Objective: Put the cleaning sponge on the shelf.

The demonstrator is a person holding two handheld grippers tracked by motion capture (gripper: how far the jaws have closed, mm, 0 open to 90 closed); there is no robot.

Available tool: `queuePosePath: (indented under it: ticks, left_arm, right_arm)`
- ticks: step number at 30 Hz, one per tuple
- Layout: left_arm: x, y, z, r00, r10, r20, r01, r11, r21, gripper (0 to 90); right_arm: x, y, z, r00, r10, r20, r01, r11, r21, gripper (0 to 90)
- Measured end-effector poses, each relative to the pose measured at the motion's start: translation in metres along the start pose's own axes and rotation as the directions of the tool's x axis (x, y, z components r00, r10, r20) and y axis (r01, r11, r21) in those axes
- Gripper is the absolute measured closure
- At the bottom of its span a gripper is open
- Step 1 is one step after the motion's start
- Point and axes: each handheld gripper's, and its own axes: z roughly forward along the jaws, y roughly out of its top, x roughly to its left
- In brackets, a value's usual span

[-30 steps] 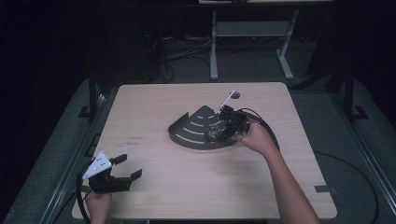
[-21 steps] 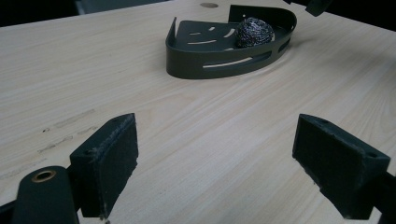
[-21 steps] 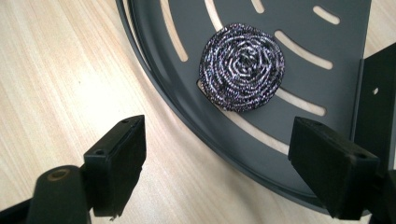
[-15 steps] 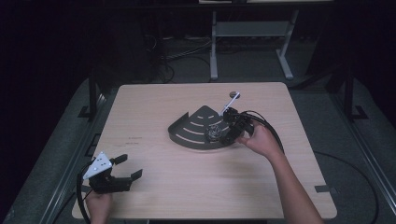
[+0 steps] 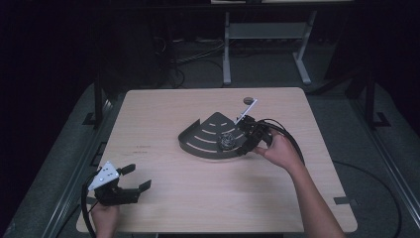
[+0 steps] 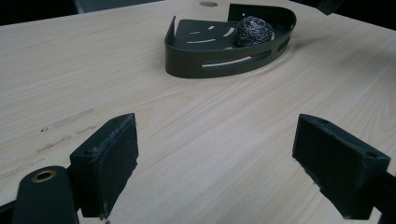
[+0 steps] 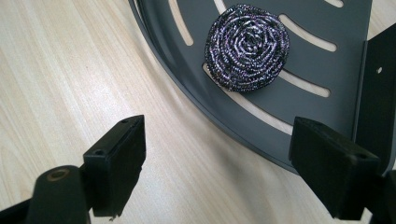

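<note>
A dark grey quarter-round slotted tray (image 5: pixel 208 130) (image 6: pixel 210 60) (image 7: pixel 327 28) lies on the wooden table. A steel-wool scourer (image 5: pixel 227 141) (image 6: pixel 253 31) (image 7: pixel 246 45) rests inside it near the curved wall. My right gripper (image 5: pixel 242 144) (image 7: pixel 217 163) hovers open over the tray's curved edge, just short of the scourer, with nothing between its jaws. My left gripper (image 5: pixel 136 179) (image 6: pixel 215 163) stands open near the table's front left corner, far from the tray, and holds nothing.
A small dark round disc (image 5: pixel 248 100) (image 6: pixel 208 4) sits on the table behind the tray. Cables (image 5: pixel 287 136) trail from the right gripper. A metal stand (image 5: pixel 262 34) is on the floor beyond the table. Bare wood lies between the two grippers.
The right gripper has drawn back slightly from the scourer toward the tray's curved edge, leaving the scourer in the tray. The left gripper has not moved.
</note>
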Motion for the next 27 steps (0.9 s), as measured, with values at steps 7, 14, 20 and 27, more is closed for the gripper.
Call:
queuePosePath:
  ticks: [7, 14, 20, 27]
  left_arm:
    - [0.000, 0.000, 0.000, 1.0000, 0.001, -0.001, -0.001, 1.0000, 0.001, 13.7]
    - [0.000, 0.000, 0.000, 1.0000, 0.001, 0.002, -0.001, 1.0000, 0.002, 13.7]
    - [-0.001, 0.000, 0.000, 1.0000, 0.002, 0.002, -0.002, 1.0000, 0.002, 13.7]
    - [-0.001, 0.000, 0.001, 1.0000, 0.002, 0.002, -0.002, 1.0000, 0.004, 13.7]
  right_arm:
    - [-0.001, -0.008, 0.002, 0.9999, 0.014, -0.008, -0.014, 1.000, -0.009, 18.5]
    - [0.000, -0.015, 0.001, 0.9995, 0.024, -0.020, -0.025, 1.000, -0.019, 18.6]
    - [0.001, -0.021, 0.000, 0.9994, 0.030, -0.019, -0.030, 0.999, -0.026, 18.6]
    - [0.001, -0.029, 0.002, 0.9994, 0.033, -0.012, -0.033, 0.999, -0.011, 18.7]
